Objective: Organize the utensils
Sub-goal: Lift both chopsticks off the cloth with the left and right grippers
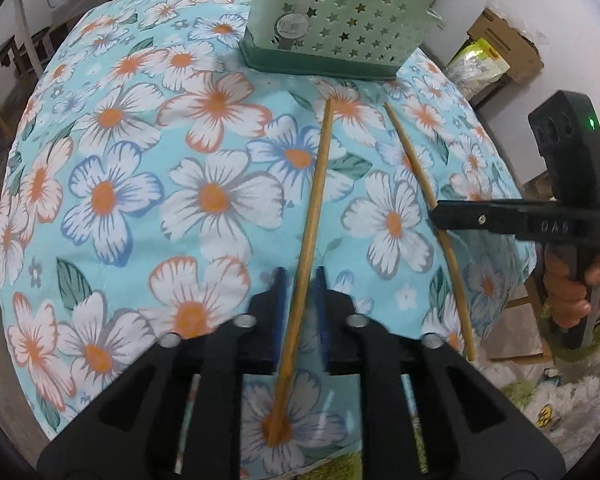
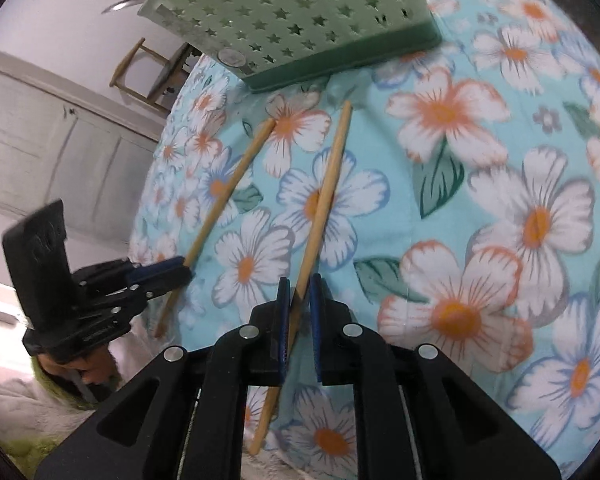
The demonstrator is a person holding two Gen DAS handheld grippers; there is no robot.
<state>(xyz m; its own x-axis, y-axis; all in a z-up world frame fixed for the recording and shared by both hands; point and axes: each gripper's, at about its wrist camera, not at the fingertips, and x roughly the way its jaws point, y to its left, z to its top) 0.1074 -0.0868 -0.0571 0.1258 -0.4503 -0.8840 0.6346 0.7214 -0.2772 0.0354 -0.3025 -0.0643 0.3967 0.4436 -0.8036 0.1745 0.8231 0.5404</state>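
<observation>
Two chopsticks lie on the flowered tablecloth point(image 1: 140, 160), both pointing towards the green star-punched holder point(image 1: 340, 20) at the far end, their tips near its base but not touching it. My left tongs point(image 1: 299, 280) straddle the left chopstick point(image 1: 314, 200) with the pads apart and a sliver of cloth showing on either side, so nothing is clamped yet. My right tongs point(image 2: 299, 288) sit close around the right chopstick point(image 2: 328, 184); one pad touches it, but I cannot tell whether the other presses. To do this well, I judge I should close squarely across each stick before lifting, keep it from swivelling, then tip it upright over the holder. Both are thin, smooth, pale wood and tapered, so they are likely to slip or roll
</observation>
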